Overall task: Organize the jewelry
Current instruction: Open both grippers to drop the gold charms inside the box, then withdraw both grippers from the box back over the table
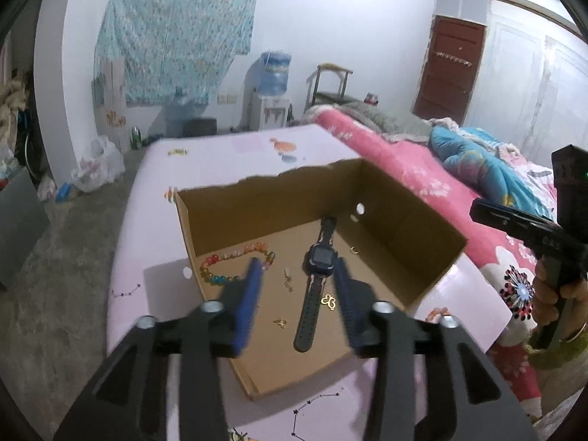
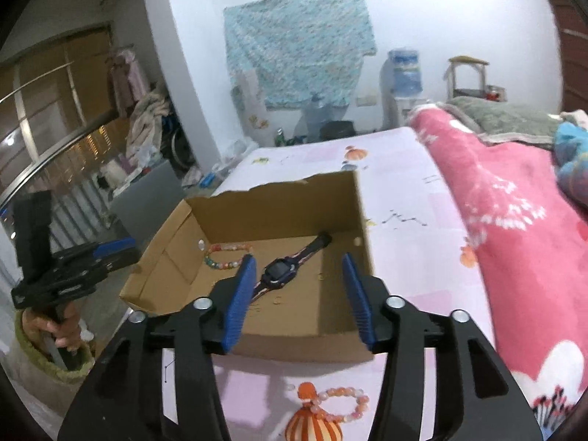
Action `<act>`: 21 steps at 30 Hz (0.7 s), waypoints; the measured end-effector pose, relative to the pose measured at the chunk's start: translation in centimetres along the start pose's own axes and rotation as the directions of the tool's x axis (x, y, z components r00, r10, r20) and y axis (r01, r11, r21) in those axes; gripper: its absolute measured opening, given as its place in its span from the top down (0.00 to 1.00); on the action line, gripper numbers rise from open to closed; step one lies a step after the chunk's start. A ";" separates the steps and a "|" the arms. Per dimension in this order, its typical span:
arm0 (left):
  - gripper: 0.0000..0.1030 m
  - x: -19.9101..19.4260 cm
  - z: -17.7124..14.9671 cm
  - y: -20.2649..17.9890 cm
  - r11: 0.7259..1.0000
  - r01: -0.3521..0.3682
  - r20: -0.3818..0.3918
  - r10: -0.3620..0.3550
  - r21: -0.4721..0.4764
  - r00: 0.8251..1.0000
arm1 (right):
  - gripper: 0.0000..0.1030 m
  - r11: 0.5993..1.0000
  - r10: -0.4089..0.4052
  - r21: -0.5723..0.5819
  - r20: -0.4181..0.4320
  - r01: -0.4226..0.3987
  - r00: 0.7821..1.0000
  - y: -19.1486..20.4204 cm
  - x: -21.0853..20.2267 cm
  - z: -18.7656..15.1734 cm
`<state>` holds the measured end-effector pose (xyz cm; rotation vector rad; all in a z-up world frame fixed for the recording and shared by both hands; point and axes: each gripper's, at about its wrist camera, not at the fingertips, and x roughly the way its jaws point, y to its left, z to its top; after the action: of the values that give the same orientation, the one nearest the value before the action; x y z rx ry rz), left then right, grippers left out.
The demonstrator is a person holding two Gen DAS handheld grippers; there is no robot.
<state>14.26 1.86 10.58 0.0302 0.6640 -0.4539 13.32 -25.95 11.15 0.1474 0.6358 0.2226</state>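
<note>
Both claws are spread with nothing between the pads, left gripper (image 1: pixel 297 275) over the box (image 1: pixel 404 198), right gripper (image 2: pixel 299 272) just short of its near wall. The watch (image 1: pixel 316 275) lies flat on the box floor, long axis running from 7 to 1 o'clock in my right view, beads (image 1: pixel 235 261) at its 9 o'clock. One bracelet (image 2: pixel 341 404) waits outside on the sheet (image 2: pixel 404 191), at 6 o'clock. I'd drop the right claw low, straddle one side of the loop, pinch gently, then lift clear of the wall.

Right gripper (image 2: pixel 297 294) open and empty over the cardboard box (image 2: pixel 279 202) holding a watch (image 2: pixel 281 270); pink bracelet (image 2: pixel 341 404) nearer
</note>
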 end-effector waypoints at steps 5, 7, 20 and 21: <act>0.20 -2.4 -1.6 -1.9 0.998 -0.031 0.041 0.029 0.057 0.999 | 0.53 0.997 -0.068 0.040 0.012 0.068 0.998 -1.4 -2.7 -2.0; 0.15 -3.0 -2.2 -2.4 0.998 -0.025 0.037 0.023 0.055 0.999 | 0.53 0.994 -0.082 0.066 -0.003 0.082 0.997 -2.0 -3.4 -3.0; 0.06 0.6 -8.8 -8.2 0.988 0.087 -0.184 -0.062 0.129 0.981 | 0.70 0.997 -0.052 0.049 -0.229 0.065 0.972 -0.5 0.4 -10.3; 0.06 1.6 -9.3 -8.4 0.987 0.069 -0.207 -0.039 0.143 0.978 | 0.71 0.997 -0.069 0.009 -0.248 0.073 0.966 0.0 1.4 -10.8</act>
<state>6.44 -4.74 3.19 0.2029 0.8329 -0.5574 7.92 -24.87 1.77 0.1148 0.8911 0.1669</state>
